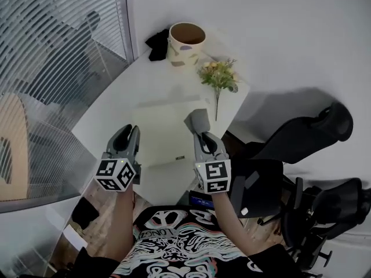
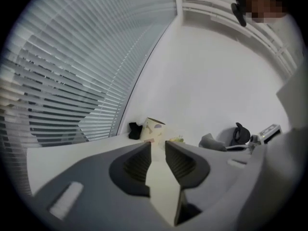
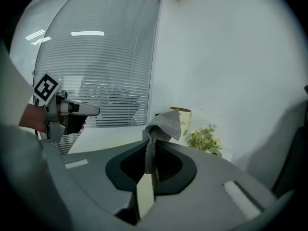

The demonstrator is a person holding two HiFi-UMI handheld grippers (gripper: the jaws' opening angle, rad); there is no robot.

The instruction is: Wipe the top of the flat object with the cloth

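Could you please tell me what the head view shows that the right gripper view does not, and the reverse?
Only the head view: the flat pale object on the table and the black office chairs. Only the right gripper view: how the right gripper pinches the cloth, jaws shut on its gathered fold. Both: the cloth, the cup, the flowers, the left gripper and the window blinds.
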